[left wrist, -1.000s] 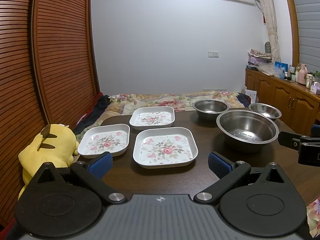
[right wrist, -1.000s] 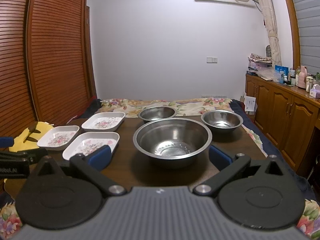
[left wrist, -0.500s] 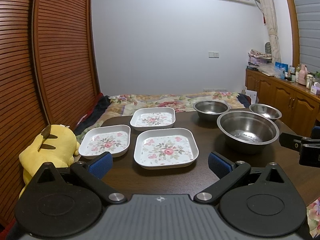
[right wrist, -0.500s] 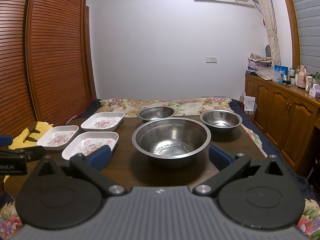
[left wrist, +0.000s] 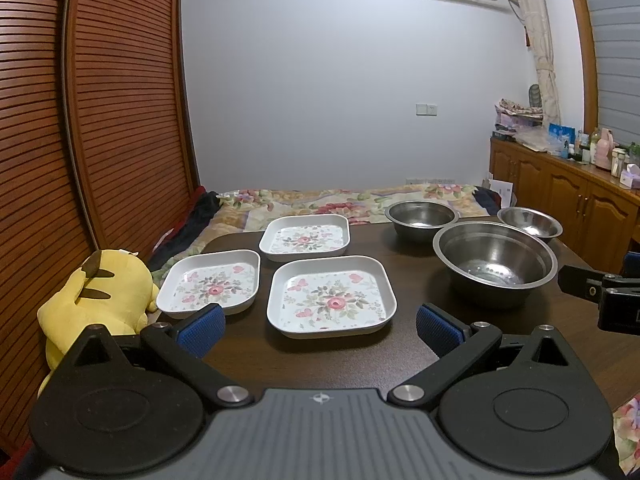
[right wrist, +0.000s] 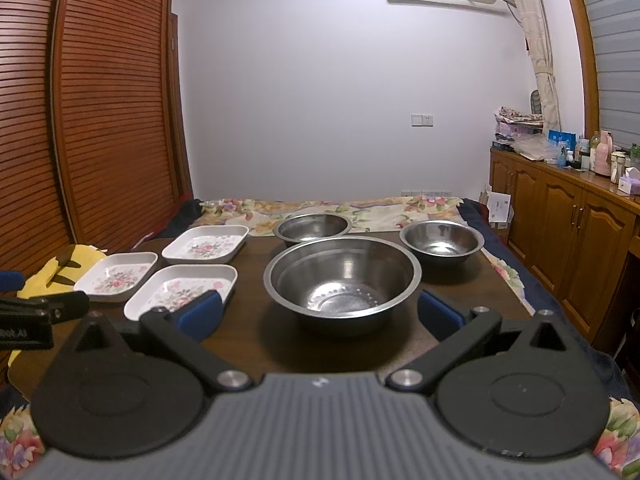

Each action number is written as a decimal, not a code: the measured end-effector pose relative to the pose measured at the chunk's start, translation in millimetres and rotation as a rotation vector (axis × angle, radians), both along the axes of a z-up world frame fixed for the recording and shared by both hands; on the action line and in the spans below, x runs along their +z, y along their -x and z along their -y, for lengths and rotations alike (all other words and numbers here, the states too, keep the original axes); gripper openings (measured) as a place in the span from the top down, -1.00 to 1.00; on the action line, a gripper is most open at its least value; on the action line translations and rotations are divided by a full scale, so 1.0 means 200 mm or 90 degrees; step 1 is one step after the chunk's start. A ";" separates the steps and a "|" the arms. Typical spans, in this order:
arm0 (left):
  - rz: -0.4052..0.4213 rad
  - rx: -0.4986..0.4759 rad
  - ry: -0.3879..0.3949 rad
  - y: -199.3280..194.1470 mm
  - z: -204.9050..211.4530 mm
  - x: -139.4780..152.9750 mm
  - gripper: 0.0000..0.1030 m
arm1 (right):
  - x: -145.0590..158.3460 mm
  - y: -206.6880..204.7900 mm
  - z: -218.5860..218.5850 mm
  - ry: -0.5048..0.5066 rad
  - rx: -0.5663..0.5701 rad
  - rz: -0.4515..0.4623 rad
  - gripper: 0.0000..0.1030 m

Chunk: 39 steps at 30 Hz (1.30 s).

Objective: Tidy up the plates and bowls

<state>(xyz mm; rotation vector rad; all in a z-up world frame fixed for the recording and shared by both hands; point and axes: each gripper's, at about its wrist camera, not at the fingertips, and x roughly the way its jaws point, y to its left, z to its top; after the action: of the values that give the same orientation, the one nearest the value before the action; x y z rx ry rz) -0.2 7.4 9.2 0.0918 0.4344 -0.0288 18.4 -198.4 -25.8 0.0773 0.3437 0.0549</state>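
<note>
Dark wood forms the table (left wrist: 408, 248), which stands before a bed with a floral cover (left wrist: 304, 200) and a pale wall. Three square white plates with flower prints sit toward its left side: the near plate (left wrist: 331, 297) is closest to the front edge, the left plate (left wrist: 211, 283) lies just beside it at the left edge, and the far plate (left wrist: 305, 237) sits behind them. All three hold nothing. Toward the right side stand three steel bowls, each empty: the large bowl (right wrist: 342, 278) in front, the back bowl (right wrist: 313, 227) behind it near the far edge, and the small bowl (right wrist: 441, 241) at the far right corner. The left gripper (left wrist: 320, 322) hovers over the front edge with its jaws spread wide, facing the near plate and holding nothing. The right gripper (right wrist: 320, 309) is likewise spread and empty, facing the large bowl. Only the left wrist view shows the whole yellow plush toy (left wrist: 94, 292) off the left edge; the right wrist view shows more of the wooden cabinets (right wrist: 568, 236).
</note>
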 end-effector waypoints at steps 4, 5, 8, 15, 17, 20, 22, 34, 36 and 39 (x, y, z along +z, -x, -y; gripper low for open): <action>0.000 0.000 0.000 0.00 0.00 0.00 -1.00 | 0.00 0.00 0.00 -0.001 0.000 0.000 -1.00; 0.000 0.000 -0.001 0.00 0.00 0.00 -1.00 | 0.00 0.00 0.00 -0.001 0.000 0.000 -1.00; 0.000 0.000 0.000 0.00 0.00 0.00 -1.00 | 0.00 0.01 0.00 -0.001 0.001 0.000 -1.00; 0.000 0.000 0.000 0.00 0.00 0.00 -1.00 | -0.01 0.01 0.01 -0.001 0.002 0.000 -1.00; -0.002 0.001 0.000 0.00 0.00 0.00 -1.00 | -0.01 0.01 0.01 -0.001 0.001 0.000 -1.00; -0.006 0.004 0.000 0.00 0.00 -0.02 -1.00 | -0.01 0.01 0.01 0.000 0.002 -0.001 -1.00; -0.009 0.004 0.000 -0.01 -0.01 -0.03 -1.00 | -0.01 0.01 0.01 -0.001 0.002 -0.003 -1.00; -0.058 -0.001 0.028 -0.10 -0.09 -0.13 -1.00 | -0.06 -0.02 -0.02 -0.009 0.010 -0.017 -1.00; -0.064 0.004 0.027 -0.12 -0.11 -0.15 -1.00 | -0.07 -0.04 -0.02 -0.018 0.019 -0.019 -1.00; -0.079 0.014 0.030 -0.17 -0.17 -0.17 -1.00 | -0.09 -0.06 -0.04 -0.023 0.039 -0.028 -1.00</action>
<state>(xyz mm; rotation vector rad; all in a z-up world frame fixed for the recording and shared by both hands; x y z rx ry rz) 32.9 41.0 -25.1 0.0383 0.5584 -0.0225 31.0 -190.4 -44.4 0.1046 0.3883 0.1198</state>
